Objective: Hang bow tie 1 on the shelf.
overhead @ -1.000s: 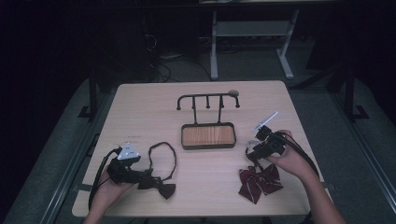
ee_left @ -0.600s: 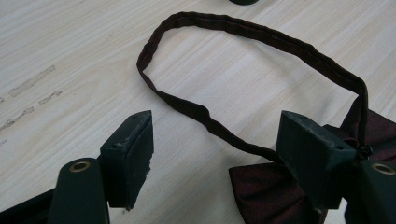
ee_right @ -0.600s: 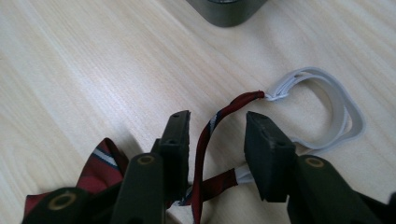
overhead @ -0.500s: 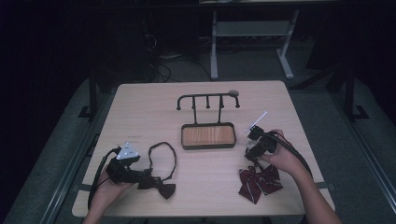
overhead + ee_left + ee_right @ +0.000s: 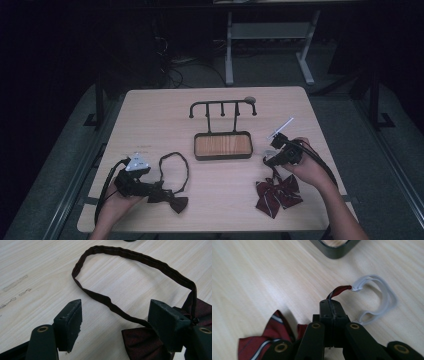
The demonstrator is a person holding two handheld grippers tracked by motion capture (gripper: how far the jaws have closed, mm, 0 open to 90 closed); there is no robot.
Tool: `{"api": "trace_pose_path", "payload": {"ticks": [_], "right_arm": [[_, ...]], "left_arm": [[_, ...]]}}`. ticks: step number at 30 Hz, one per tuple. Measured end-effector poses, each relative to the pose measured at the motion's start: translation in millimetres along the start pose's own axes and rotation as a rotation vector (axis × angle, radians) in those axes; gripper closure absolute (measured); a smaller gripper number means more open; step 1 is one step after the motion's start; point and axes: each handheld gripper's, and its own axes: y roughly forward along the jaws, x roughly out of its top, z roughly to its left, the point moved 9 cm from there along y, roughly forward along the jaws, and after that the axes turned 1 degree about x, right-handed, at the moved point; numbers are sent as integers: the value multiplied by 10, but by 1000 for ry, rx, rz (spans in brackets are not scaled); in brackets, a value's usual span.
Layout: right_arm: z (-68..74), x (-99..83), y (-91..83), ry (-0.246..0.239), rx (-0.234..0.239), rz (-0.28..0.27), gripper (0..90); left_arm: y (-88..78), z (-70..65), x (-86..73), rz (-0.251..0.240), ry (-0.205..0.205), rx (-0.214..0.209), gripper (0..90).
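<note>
A dark maroon bow tie (image 5: 173,202) lies at the front left of the table, its strap (image 5: 120,255) spread in a loop. My left gripper (image 5: 116,322) is open and low over the table, its jaws either side of the strap next to the bow (image 5: 142,345). At the front right lies a red striped bow tie (image 5: 278,195). My right gripper (image 5: 333,311) has just been closing and is shut on that tie's thin strap (image 5: 338,291). The strap's end pokes out past the jaws, with a white elastic loop (image 5: 382,300) on it. From above, the right gripper (image 5: 271,161) points left.
A black hook rack (image 5: 222,106) rises from a wooden-bottomed tray (image 5: 223,146) at the table's middle; the tray's corner (image 5: 335,251) is just beyond my right gripper. Black cables trail from both grippers. The floor around the table is dark, with a desk frame behind.
The right gripper's jaws have shut on the striped tie's strap, and the right hand has shifted slightly. The left hand and the dark bow tie have stayed put.
</note>
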Motion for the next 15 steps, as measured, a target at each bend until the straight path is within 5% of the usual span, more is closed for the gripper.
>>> {"api": "trace_pose_path", "payload": {"ticks": [15], "right_arm": [[171,67,-489,-56,56,-110,896]], "left_arm": [[7,-8,-2,2,-4,-3,281]]}}
